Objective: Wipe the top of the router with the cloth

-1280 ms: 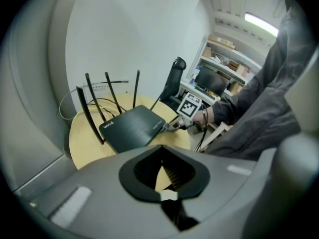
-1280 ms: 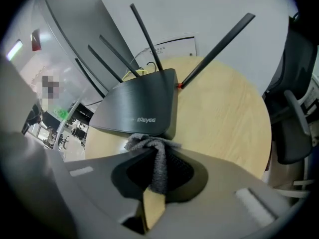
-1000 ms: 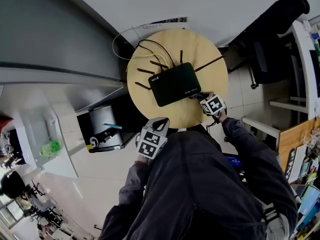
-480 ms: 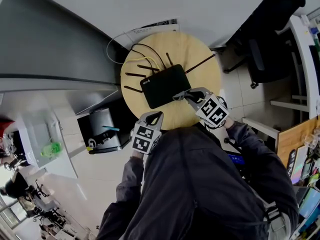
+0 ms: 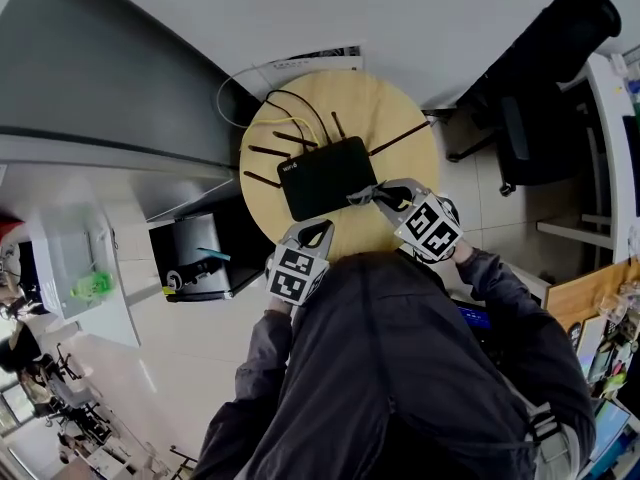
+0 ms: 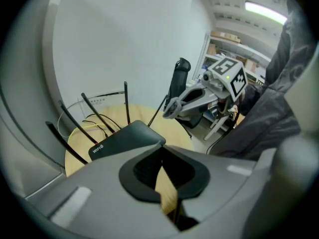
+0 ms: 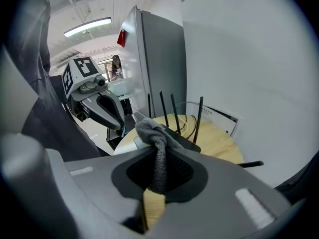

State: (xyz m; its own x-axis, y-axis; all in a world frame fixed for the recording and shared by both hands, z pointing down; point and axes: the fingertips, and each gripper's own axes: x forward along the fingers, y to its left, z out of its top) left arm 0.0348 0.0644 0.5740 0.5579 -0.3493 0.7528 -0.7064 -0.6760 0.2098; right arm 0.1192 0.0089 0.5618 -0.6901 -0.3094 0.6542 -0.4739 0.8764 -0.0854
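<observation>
A black router (image 5: 326,176) with several thin antennas lies on the round wooden table (image 5: 400,163). My right gripper (image 5: 366,196) is shut on a grey cloth (image 5: 358,197), which hangs at the router's near right corner. In the right gripper view the cloth (image 7: 152,133) bunches up between the jaws, with the router (image 7: 182,135) just behind it. My left gripper (image 5: 313,234) hovers at the table's near edge, in front of the router, shut with nothing in it. In the left gripper view the router (image 6: 127,136) lies ahead and the right gripper (image 6: 172,106) hangs above its right end.
Black and yellow cables (image 5: 288,118) trail off the table's back towards the wall. A tall grey cabinet (image 5: 100,78) stands at the left, with a grey bin (image 5: 205,253) on the floor beside it. A black office chair (image 5: 540,108) is at the right.
My right gripper has risen and moved left with the cloth, from the table's right edge to the router's near right corner. The left gripper has hardly moved.
</observation>
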